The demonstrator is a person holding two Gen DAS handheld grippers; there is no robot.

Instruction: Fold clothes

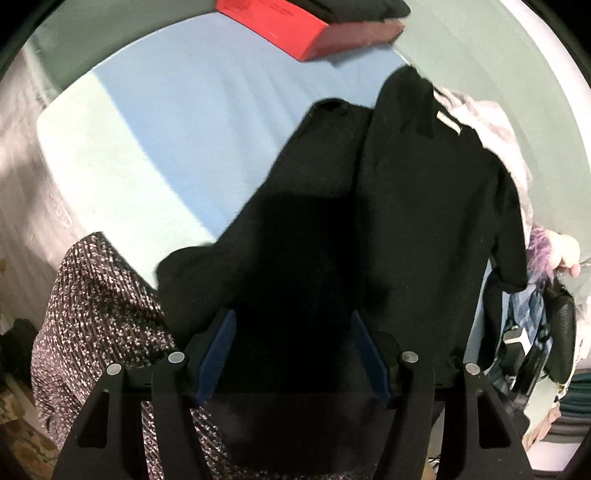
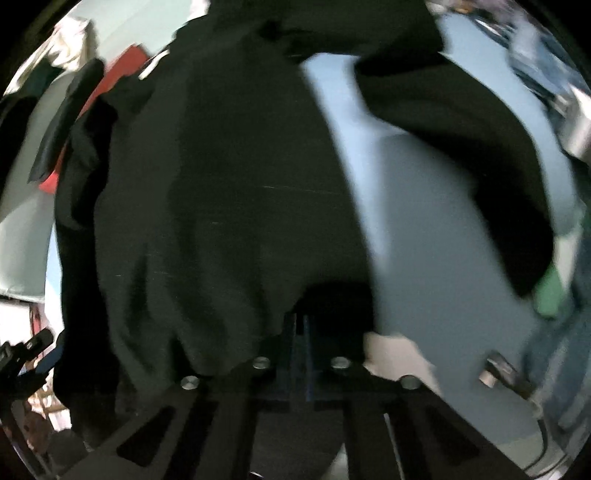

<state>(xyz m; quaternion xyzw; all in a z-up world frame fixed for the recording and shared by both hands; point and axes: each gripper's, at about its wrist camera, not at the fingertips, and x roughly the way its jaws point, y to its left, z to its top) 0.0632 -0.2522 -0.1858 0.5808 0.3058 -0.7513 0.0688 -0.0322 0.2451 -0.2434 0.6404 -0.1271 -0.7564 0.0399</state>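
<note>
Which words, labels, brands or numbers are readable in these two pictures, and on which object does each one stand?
None can be read.
Red box: faint pale marks on its top face, too small and blurred to read.
Black garment: a white strip near its collar, no legible text on it.
Right wrist view: blurred, no text visible.

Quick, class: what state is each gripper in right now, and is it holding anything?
Left gripper: jaws open over the black garment, gripping nothing.
Right gripper: jaws closed; whether they pinch the garment cannot be told.
</note>
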